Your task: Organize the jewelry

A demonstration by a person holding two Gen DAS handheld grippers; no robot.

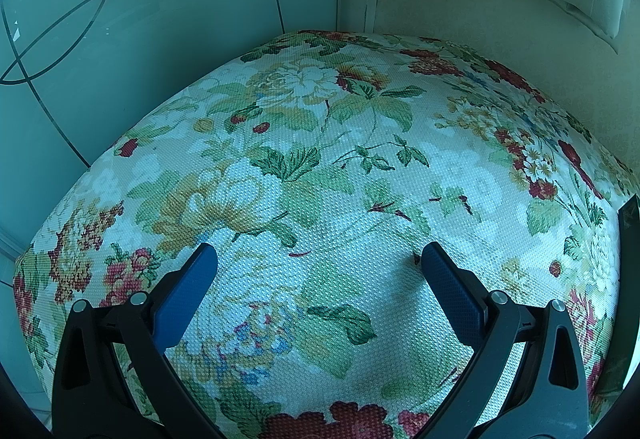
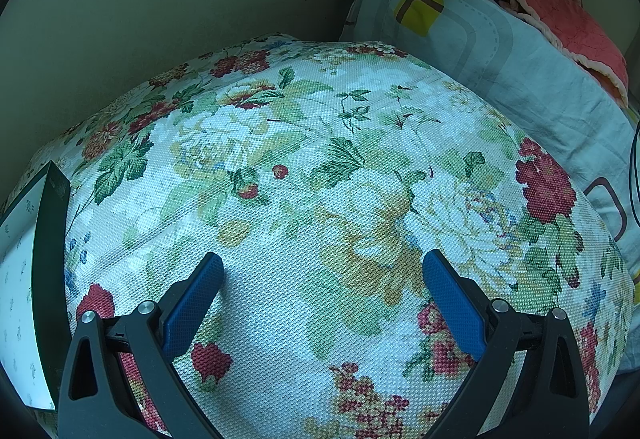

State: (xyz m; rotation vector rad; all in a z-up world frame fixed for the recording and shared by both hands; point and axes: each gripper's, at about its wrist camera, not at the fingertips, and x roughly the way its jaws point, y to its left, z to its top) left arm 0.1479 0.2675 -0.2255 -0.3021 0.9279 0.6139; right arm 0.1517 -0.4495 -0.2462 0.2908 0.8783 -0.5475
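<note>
- Left gripper [image 1: 318, 259] and right gripper [image 2: 322, 265]: fingers spread wide, empty, over floral cloth [image 1: 320, 179].
- No jewelry visible; step judged pre-grasp.
- Box [image 2: 28, 279] at cloth's left edge: likely next target.

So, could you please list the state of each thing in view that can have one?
left gripper: open, holding nothing, over the floral cloth.
right gripper: open, holding nothing, over the same cloth.
box: at the left edge of the right wrist view, only partly in view; open or shut cannot be told.
pillow: lying beyond the cloth.
</note>
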